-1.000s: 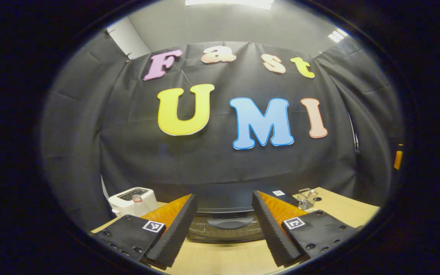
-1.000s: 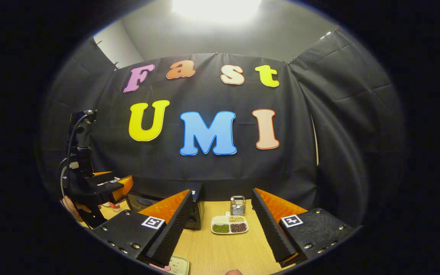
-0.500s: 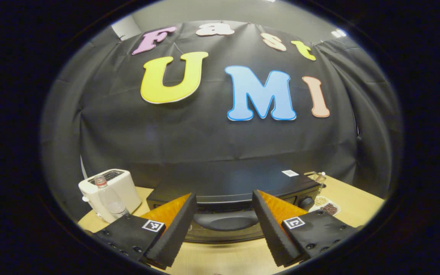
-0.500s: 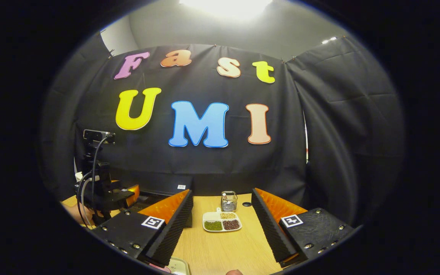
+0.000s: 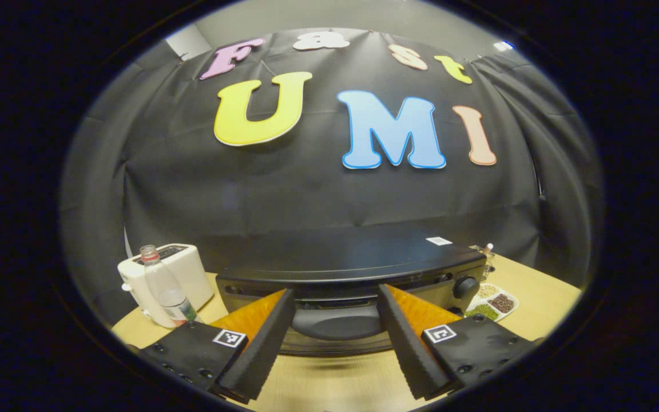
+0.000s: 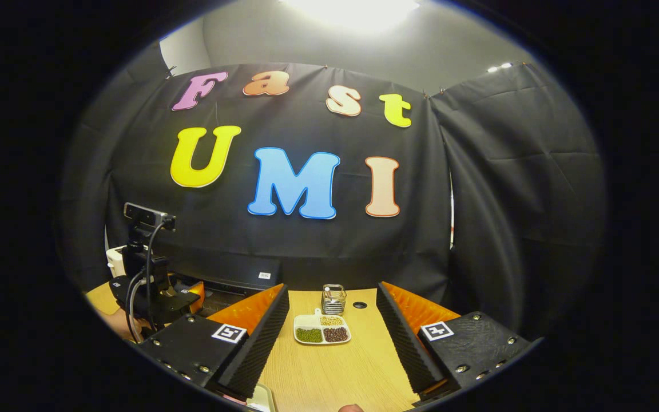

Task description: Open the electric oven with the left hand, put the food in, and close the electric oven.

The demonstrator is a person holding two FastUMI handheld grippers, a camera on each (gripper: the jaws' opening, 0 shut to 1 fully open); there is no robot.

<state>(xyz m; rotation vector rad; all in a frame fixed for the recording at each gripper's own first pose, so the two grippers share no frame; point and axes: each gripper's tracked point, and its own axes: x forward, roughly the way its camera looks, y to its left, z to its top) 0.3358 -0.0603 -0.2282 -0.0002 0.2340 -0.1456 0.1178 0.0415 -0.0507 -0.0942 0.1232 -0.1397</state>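
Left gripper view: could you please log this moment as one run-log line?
left tool: open, framing oven door handle | oven: closed | right tool: open, empty

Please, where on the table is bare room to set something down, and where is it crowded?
In the right gripper view, bare table lies between the right gripper and the divided dish, and on past the wire basket toward the wall. It is crowded by the electric oven, with the toaster and bottle beside it.

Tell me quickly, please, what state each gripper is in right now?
Left gripper: open, holding nothing, fingers either side of the oven door handle.
Right gripper: open, holding nothing, above the table.
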